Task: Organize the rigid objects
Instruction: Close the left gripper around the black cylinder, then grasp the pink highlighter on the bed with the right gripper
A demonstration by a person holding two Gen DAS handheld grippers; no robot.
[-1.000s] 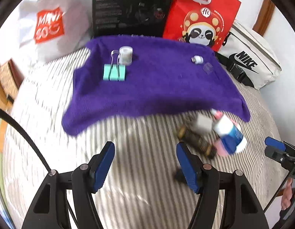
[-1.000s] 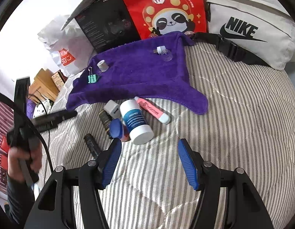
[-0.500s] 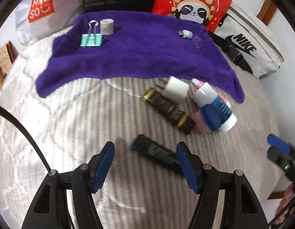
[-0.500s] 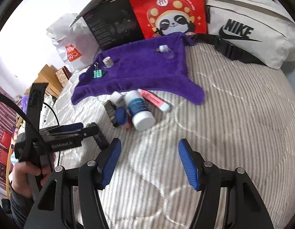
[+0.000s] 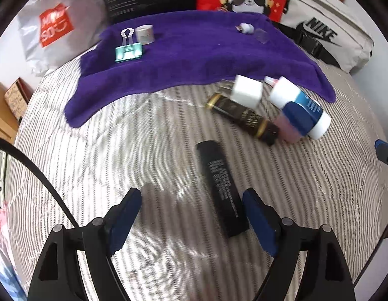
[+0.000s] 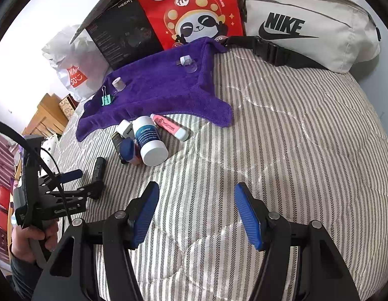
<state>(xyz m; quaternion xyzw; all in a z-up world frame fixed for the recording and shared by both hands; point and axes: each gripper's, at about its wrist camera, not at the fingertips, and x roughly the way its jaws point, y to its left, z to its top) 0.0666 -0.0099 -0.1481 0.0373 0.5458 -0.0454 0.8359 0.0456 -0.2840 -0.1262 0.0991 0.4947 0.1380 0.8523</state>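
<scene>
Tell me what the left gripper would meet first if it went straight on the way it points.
Probably the black tube: it lies on the striped bedding just ahead, nearer the gripper's right finger. The left gripper is opening, not yet pressing on it. Depth is hard to judge.

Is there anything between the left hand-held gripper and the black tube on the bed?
Nothing visible. The black tube lies alone on the striped cover, near the right finger of the opening left hand-held gripper, untouched.
</scene>
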